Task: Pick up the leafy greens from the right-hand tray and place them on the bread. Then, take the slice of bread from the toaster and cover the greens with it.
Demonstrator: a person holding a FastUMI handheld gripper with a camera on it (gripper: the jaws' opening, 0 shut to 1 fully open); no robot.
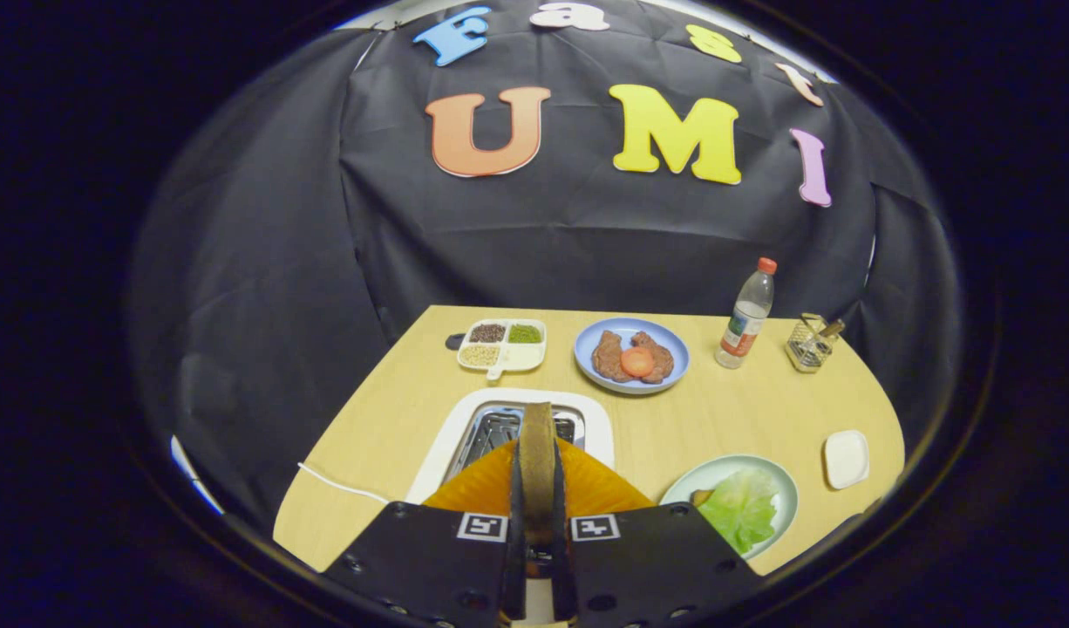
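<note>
My gripper (537, 471) is shut on a slice of bread (536, 436), held upright and edge-on between both fingers. The slice hangs just above the slots of the white toaster (465, 427), which sits directly ahead of the fingers. To the right of the fingers lies a pale green plate (783, 480) with the leafy greens (742, 510) spread on it. A small brown edge, perhaps bread (700, 498), peeks out from under the greens on their left side.
Beyond the toaster sit a blue plate (587, 344) with meat and a tomato slice, and a divided white tray (526, 356) of grains. A bottle (747, 316), a wire holder (809, 343) and a small white dish (846, 459) stand to the right. A white cable (343, 485) trails left.
</note>
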